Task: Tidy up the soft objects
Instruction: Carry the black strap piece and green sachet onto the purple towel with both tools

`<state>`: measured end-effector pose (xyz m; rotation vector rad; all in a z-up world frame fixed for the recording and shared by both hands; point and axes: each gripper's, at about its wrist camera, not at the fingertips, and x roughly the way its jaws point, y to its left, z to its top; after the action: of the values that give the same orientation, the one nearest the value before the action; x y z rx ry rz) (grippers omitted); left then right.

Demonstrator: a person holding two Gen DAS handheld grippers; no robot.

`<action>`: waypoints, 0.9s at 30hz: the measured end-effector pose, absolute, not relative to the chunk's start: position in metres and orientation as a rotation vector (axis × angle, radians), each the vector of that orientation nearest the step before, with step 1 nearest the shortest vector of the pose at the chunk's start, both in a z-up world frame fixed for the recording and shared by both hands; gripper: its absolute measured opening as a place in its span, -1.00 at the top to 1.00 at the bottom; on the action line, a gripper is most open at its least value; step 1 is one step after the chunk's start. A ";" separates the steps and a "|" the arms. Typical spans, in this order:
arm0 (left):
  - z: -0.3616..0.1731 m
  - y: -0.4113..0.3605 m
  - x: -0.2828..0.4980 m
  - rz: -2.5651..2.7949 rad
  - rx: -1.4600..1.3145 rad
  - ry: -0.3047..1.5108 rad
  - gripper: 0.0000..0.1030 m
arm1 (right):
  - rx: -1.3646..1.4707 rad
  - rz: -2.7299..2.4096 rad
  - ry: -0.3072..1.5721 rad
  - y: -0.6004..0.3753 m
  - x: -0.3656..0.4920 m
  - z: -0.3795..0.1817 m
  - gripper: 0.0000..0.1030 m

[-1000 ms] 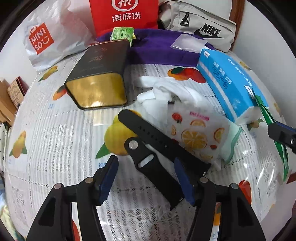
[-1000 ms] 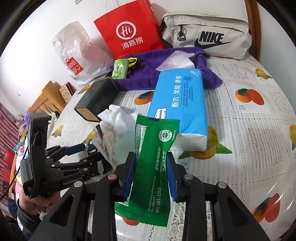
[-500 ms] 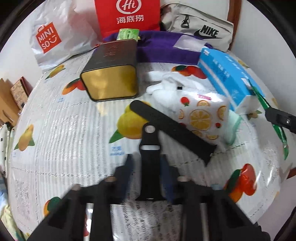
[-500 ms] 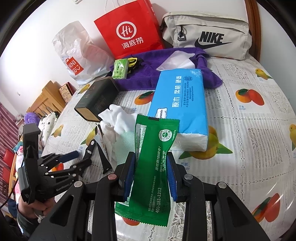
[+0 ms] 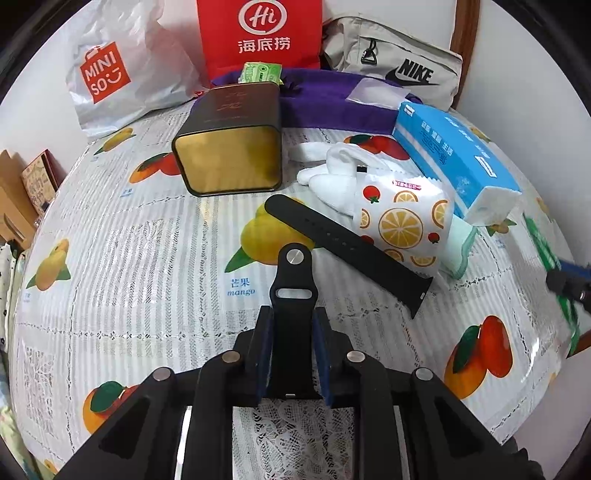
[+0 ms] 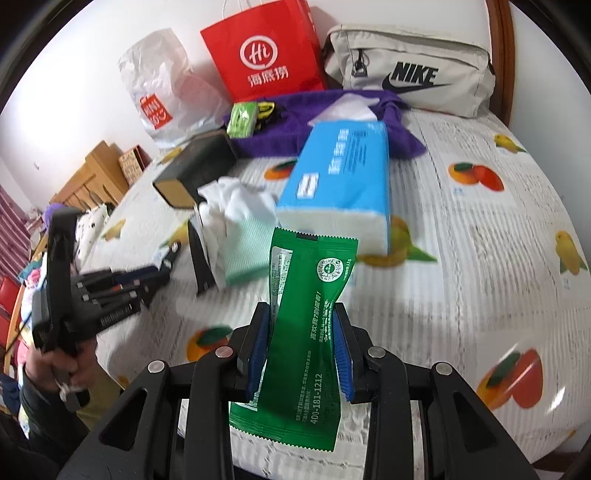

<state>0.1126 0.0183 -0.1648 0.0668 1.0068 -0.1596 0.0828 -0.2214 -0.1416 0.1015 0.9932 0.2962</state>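
My left gripper [image 5: 291, 325] is shut on a short black watch strap piece [image 5: 293, 291] with a metal stud, held just above the table. The longer black strap [image 5: 347, 247] lies on the cloth ahead and to the right, beside an orange-print pouch [image 5: 402, 221] and white gloves [image 5: 332, 173]. My right gripper [image 6: 301, 325] is shut on a green wet-wipe packet [image 6: 306, 317], held upright over the table. A blue tissue pack [image 6: 343, 177] lies beyond it. The left gripper also shows in the right wrist view [image 6: 155, 277].
A gold-bottomed dark tin [image 5: 229, 147] lies on its side. At the back are a purple towel [image 5: 325, 107], a small green tissue pack [image 5: 260, 74], a red paper bag [image 5: 258, 33], a Miniso bag [image 5: 110, 74] and a Nike bag [image 5: 399, 62]. The fruit-print tablecloth [image 5: 129, 258] covers the table.
My left gripper closed on the short strap piece and lifted it, turning it straight ahead. My right gripper, still holding the green packet, shifted back and to the right.
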 end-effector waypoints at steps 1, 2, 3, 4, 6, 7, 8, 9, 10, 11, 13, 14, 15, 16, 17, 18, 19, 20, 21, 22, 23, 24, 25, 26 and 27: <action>-0.165 0.019 0.112 -0.160 0.062 1.008 0.60 | 0.099 0.297 0.996 -0.222 0.082 -0.145 0.36; -0.165 0.020 0.111 -0.163 0.059 1.010 0.60 | 0.097 0.298 0.999 -0.222 0.081 -0.147 0.36; -0.165 0.020 0.109 -0.169 0.068 1.010 0.59 | 0.094 0.292 1.004 -0.223 0.082 -0.150 0.36; -0.165 0.020 0.109 -0.175 0.071 1.008 0.58 | 0.090 0.285 1.007 -0.223 0.083 -0.154 0.36; -0.165 0.021 0.110 -0.196 0.051 1.014 0.51 | 0.079 0.270 1.014 -0.223 0.086 -0.160 0.36; -0.165 0.022 0.110 -0.201 0.042 1.016 0.50 | 0.071 0.263 1.016 -0.223 0.088 -0.163 0.36; -0.165 0.022 0.111 -0.203 0.044 1.017 0.50 | 0.066 0.259 1.018 -0.223 0.090 -0.165 0.36; -0.166 0.020 0.110 -0.203 0.054 1.016 0.50 | 0.060 0.257 1.022 -0.222 0.092 -0.168 0.36; -0.166 0.019 0.110 -0.202 0.066 1.014 0.49 | 0.059 0.259 1.027 -0.221 0.094 -0.171 0.36; -0.166 0.019 0.110 -0.200 0.070 1.012 0.49 | 0.061 0.261 1.032 -0.221 0.096 -0.173 0.36; -0.166 0.018 0.110 -0.199 0.081 1.006 0.55 | 0.060 0.265 1.043 -0.220 0.100 -0.179 0.36; -0.166 0.019 0.110 -0.188 0.088 1.004 0.60 | 0.057 0.265 1.037 -0.219 0.101 -0.179 0.36; -0.166 0.020 0.110 -0.184 0.075 1.011 0.61 | 0.054 0.267 1.032 -0.219 0.102 -0.179 0.36; -0.165 0.021 0.111 -0.181 0.065 1.018 0.61 | 0.054 0.268 1.032 -0.219 0.103 -0.179 0.36; -0.165 0.021 0.111 -0.178 0.065 1.021 0.61 | 0.059 0.270 1.029 -0.220 0.104 -0.179 0.36; -0.165 0.021 0.110 -0.176 0.074 1.018 0.61 | 0.064 0.273 1.025 -0.221 0.105 -0.180 0.36; -0.165 0.020 0.110 -0.172 0.080 1.016 0.61 | 0.067 0.273 1.022 -0.221 0.106 -0.181 0.36; -0.165 0.020 0.110 -0.169 0.082 1.016 0.61 | 0.067 0.272 1.017 -0.221 0.106 -0.181 0.36; -0.165 0.020 0.111 -0.171 0.081 1.018 0.61 | 0.063 0.270 1.014 -0.220 0.107 -0.181 0.36; -0.164 0.021 0.111 -0.175 0.076 1.020 0.62 | 0.052 0.269 1.010 -0.219 0.108 -0.181 0.36; -0.164 0.023 0.112 -0.178 0.062 1.022 0.62 | 0.045 0.267 1.009 -0.218 0.109 -0.180 0.38; -0.163 0.025 0.112 -0.180 0.050 1.023 0.62 | 0.040 0.267 1.009 -0.217 0.110 -0.180 0.39; -0.163 0.027 0.113 -0.174 0.046 1.023 0.62 | 0.035 0.267 1.011 -0.217 0.110 -0.179 0.39; -0.162 0.030 0.114 -0.161 0.044 1.025 0.62 | 0.033 0.268 1.013 -0.216 0.111 -0.178 0.40; -0.161 0.033 0.115 -0.153 0.040 1.023 0.62 | 0.035 0.270 1.016 -0.216 0.111 -0.176 0.40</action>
<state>0.1148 0.0330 -0.1613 0.0399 1.0233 -0.1529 0.1110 -0.2162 -0.1763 0.0346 1.0156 0.2703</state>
